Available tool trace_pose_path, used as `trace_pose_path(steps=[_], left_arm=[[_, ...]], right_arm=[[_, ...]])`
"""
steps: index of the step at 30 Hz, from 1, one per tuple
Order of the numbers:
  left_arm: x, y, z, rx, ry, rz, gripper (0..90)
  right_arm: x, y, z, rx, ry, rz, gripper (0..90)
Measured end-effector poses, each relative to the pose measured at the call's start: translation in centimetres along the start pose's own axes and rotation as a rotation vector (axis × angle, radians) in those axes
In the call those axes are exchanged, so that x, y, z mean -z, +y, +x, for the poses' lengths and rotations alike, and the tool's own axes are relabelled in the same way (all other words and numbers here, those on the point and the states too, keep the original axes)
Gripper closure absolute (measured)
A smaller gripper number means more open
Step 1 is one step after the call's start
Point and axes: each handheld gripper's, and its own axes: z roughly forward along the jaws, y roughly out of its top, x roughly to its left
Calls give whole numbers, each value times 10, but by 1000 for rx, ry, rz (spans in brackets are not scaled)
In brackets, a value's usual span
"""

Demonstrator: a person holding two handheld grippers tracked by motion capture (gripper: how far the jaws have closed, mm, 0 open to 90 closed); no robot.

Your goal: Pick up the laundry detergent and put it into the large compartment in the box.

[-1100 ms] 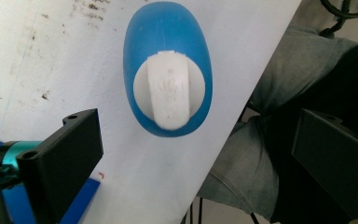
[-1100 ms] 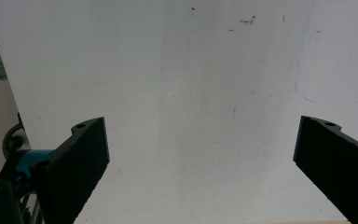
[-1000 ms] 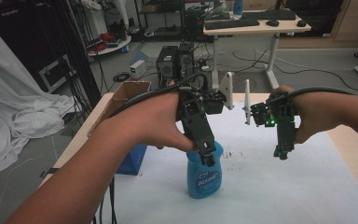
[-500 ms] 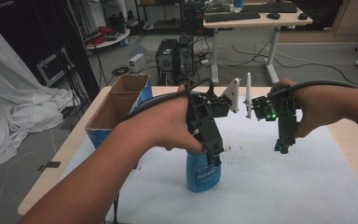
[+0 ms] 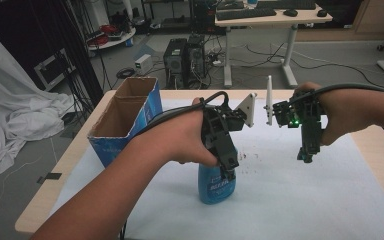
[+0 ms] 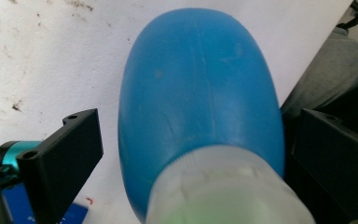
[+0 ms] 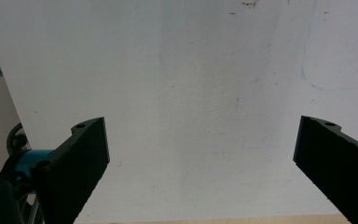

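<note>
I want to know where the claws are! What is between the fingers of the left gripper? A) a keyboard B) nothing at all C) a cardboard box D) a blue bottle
D: in the left gripper view, the blue bottle sits between the open fingers of the left gripper, a gap showing on each side.

Lowered left gripper (image 5: 228,172) further over the blue bottle (image 5: 217,186), jaws spread to either side of its neck. Brought the cardboard box (image 5: 127,120) into fuller sight as camera view shifted.
</note>
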Motion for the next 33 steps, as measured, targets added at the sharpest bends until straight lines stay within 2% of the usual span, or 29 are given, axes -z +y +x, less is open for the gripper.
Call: trace_pose_path(steps=[3,5,22,33], left_arm=[[0,1,0,-3,4,-7,33],[0,2,-1,-16,17,6,64],[1,3,-2,-2,25,15,119],[-1,6,-2,-2,45,27,207]], right_arm=[[-1,0,0,1,-1,-8,24],[-1,0,-1,-1,0,-7,24],[-2,2,0,0,1,1,24],[-2,4,0,7,-2,0,24]])
